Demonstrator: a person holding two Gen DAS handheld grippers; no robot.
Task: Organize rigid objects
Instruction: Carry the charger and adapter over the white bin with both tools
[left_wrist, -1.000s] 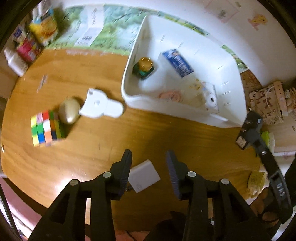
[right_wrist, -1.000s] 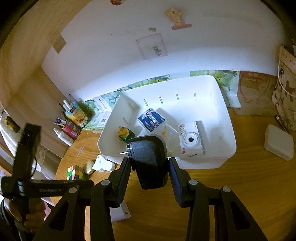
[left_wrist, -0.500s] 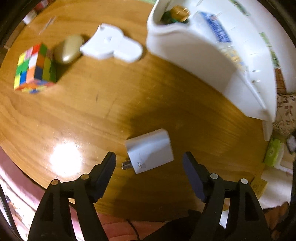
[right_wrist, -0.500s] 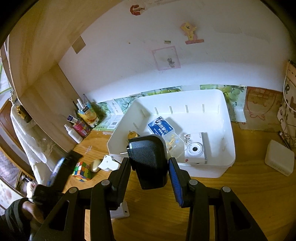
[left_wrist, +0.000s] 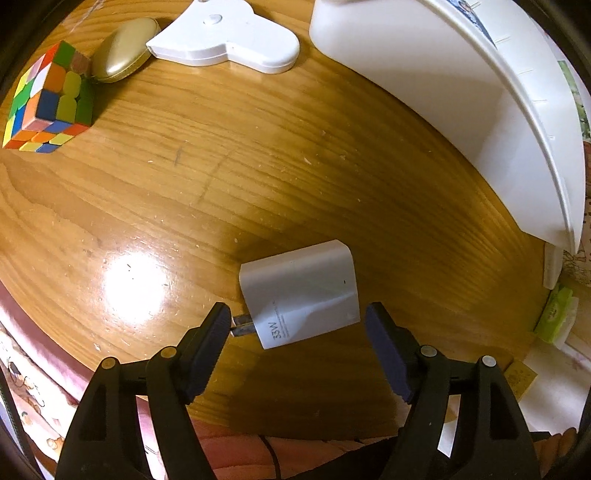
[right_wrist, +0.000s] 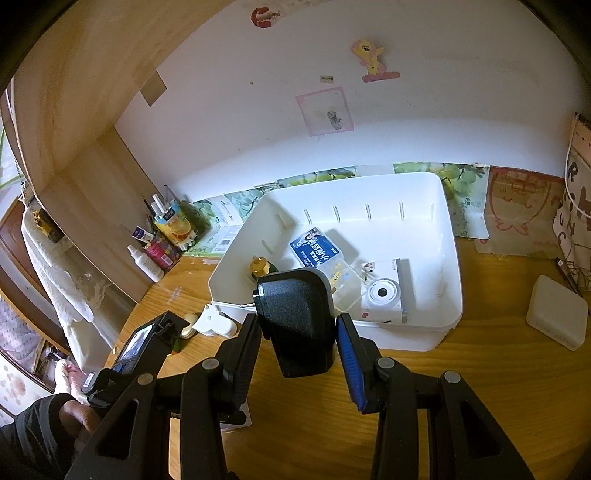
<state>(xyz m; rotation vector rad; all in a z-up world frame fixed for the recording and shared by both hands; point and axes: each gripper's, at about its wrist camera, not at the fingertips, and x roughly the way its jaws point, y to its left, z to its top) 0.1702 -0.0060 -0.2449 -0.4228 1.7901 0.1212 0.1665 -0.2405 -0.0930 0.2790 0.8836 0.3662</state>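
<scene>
A white 33W charger (left_wrist: 299, 291) lies flat on the wooden table, prongs pointing left. My left gripper (left_wrist: 297, 321) is open wide just above it, one fingertip by the prongs and the other off its right edge, neither touching it. My right gripper (right_wrist: 297, 332) is shut on a black power adapter (right_wrist: 295, 317), held in the air in front of the white bin (right_wrist: 452, 258). The bin holds a blue box (right_wrist: 314, 249), a white instant camera (right_wrist: 384, 295) and a small green bottle with a gold cap (right_wrist: 260, 267).
A Rubik's cube (left_wrist: 44, 99), a gold oval object (left_wrist: 123, 50) and a flat white gadget (left_wrist: 225, 40) lie left of the bin's wall (left_wrist: 461, 110). A white box (right_wrist: 556, 312) sits at the right, bottles (right_wrist: 147, 262) by the wooden side panel.
My left gripper has dropped close to the table and opened wide around the white charger. My right gripper has drawn back from the bin, still holding the black adapter.
</scene>
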